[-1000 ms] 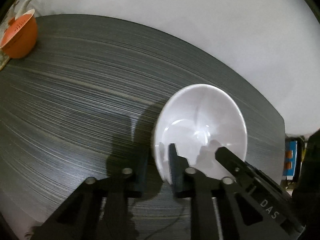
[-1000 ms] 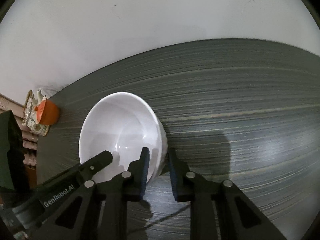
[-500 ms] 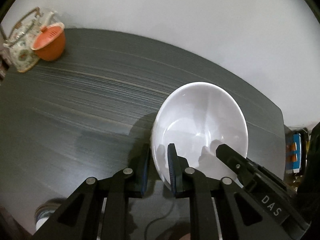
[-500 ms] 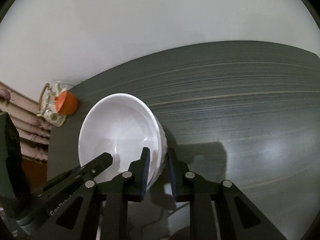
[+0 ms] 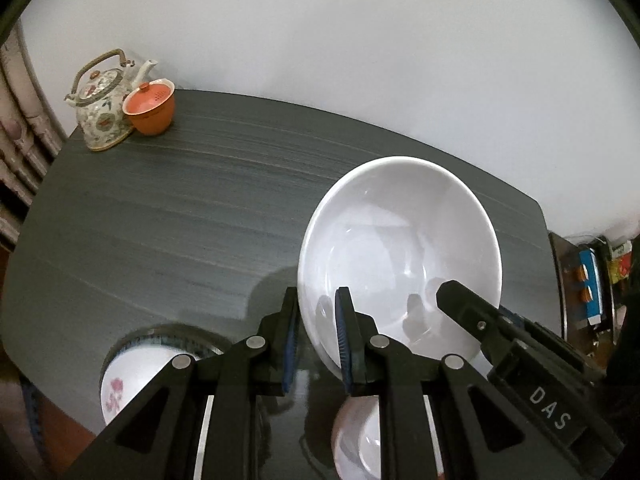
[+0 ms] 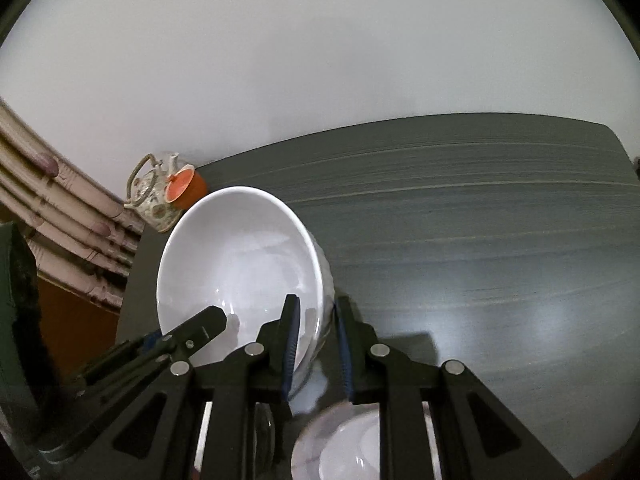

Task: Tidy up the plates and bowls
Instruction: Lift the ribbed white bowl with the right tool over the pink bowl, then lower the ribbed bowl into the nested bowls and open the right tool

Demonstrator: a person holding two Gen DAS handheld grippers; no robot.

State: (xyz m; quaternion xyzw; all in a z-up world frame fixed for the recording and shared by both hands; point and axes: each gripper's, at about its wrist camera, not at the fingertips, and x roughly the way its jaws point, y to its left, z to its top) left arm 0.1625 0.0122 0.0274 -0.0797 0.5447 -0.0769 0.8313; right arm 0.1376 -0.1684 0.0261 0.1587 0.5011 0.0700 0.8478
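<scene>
- left wrist view: the left gripper (image 5: 318,336) is pinching the near rim of the white bowl (image 5: 400,256), one blue pad outside the wall, the other inside.
- the bowl hangs above the dark table (image 5: 180,216), tipped so its hollow faces the camera.
- from the right, the right gripper (image 5: 452,296) reaches in over the rim, one dark finger lying inside the bowl.
- lower left, a flower-patterned bowl (image 5: 132,380) sits near the table edge, blurred; below the fingers, a small white bowl (image 5: 360,440) peeks out.
- far left corner: a patterned teapot (image 5: 100,108) touching an orange cup (image 5: 150,106).
- right wrist view: the right gripper (image 6: 316,344) is clamped on the white bowl (image 6: 240,260) at its right rim, wall caught between the pads.
- the left gripper (image 6: 208,322) comes in from the left, its finger tip inside the bowl.
- under the fingers, a white bowl (image 6: 344,444) shows, blurred, on the table (image 6: 480,240).
- teapot (image 6: 152,192) and orange cup (image 6: 186,188) stand behind the held bowl, by the wall.
</scene>
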